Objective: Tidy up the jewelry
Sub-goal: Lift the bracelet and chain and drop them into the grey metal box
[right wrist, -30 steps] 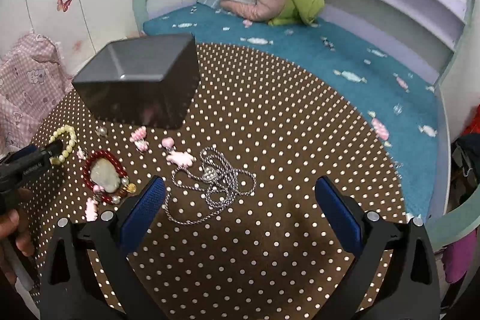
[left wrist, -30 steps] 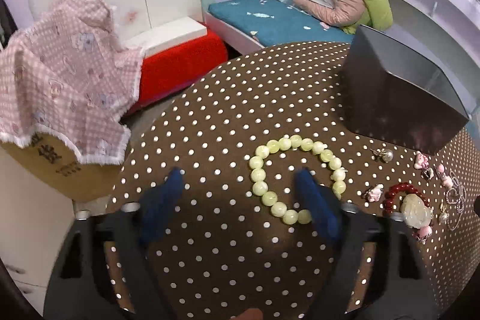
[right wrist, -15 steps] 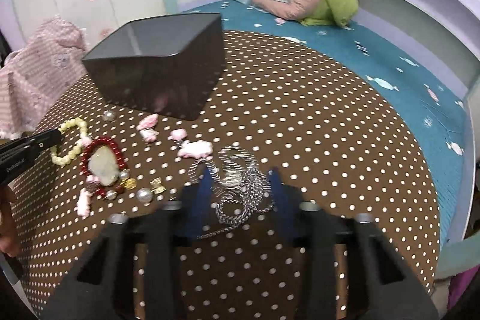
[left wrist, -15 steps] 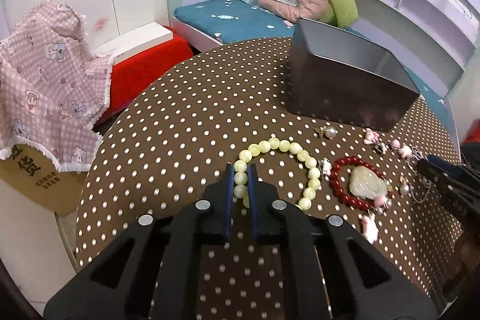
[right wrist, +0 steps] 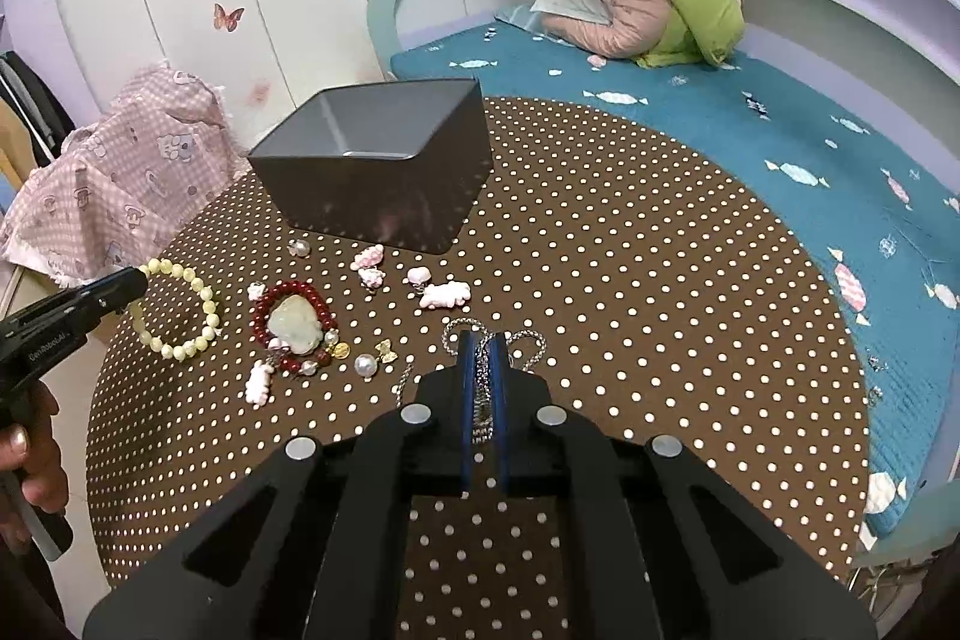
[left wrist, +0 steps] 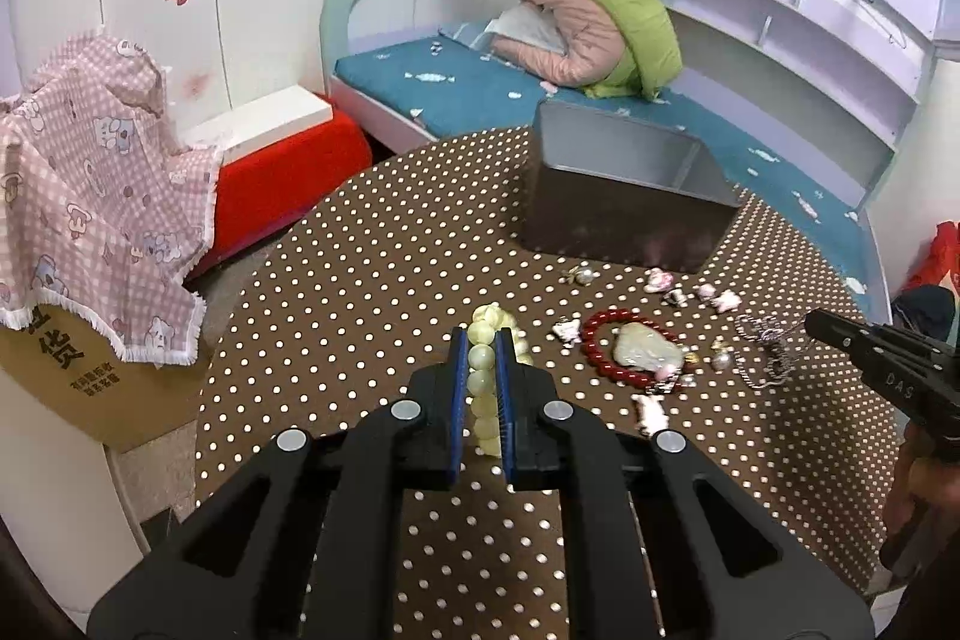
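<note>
Left gripper [left wrist: 480, 340] fingers clenched on pale-green bead bracelet [left wrist: 483, 376], strand lengthwise between them; right gripper [right wrist: 483, 340] fingers likewise on silver chain [right wrist: 483, 388].

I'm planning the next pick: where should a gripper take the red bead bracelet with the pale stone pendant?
Grip the red bead bracelet from above, pinching the bare arc of beads on the side nearest the dark grey box. It lies flat; the pale stone pendant fills its centre, and small charms crowd its near edge.
</note>
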### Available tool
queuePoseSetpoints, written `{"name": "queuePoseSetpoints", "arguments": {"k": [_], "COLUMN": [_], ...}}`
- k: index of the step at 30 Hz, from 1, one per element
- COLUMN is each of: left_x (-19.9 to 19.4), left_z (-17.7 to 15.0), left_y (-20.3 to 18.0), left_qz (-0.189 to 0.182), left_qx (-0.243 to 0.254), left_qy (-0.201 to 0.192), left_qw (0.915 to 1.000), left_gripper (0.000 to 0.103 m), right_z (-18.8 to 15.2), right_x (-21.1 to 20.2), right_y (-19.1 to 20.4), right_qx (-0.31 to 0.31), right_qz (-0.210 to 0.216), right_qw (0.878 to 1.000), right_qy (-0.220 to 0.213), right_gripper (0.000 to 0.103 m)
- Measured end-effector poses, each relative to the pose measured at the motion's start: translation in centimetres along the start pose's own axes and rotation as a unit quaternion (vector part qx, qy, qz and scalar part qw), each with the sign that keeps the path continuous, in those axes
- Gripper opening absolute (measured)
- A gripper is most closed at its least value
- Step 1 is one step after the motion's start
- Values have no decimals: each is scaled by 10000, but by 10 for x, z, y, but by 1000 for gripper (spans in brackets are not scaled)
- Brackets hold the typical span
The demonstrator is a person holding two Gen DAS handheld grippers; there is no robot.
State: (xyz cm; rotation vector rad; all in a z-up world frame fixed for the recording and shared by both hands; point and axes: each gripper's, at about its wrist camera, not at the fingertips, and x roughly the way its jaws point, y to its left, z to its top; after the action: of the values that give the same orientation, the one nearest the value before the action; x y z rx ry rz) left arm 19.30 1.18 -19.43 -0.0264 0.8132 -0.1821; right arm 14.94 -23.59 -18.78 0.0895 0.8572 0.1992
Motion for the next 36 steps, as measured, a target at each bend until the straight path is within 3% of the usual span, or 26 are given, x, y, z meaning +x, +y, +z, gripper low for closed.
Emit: {"name": "queuePoseSetpoints", "arguments": {"k": [3,18,26,36], "left_x": [-13,-80,-103,-96], "left_z": [0,38,84,163], "left_y": [0,-21,-34,-56], "left_qz": [-33,-281,-425,-747], "left_qx": [7,374,610,743], "left_qy": [-101,-826,-1196,-1243], "left_qw": [9999,9955,9900,9866], "left_gripper": [9,9,9,9], "right_z": [-1,75,125,200], "right_x": [-15,-93,-124,-131], "right_y": [3,31,52,68], "right_qx": [13,-683,-1085,-1303], "right_qz": [119,393,460,571], "right_qw": [9999,9921,9824,9749], "right_qy": [-96,-971,-1448,-1713], "right_gripper": [4,4,4,4]}}
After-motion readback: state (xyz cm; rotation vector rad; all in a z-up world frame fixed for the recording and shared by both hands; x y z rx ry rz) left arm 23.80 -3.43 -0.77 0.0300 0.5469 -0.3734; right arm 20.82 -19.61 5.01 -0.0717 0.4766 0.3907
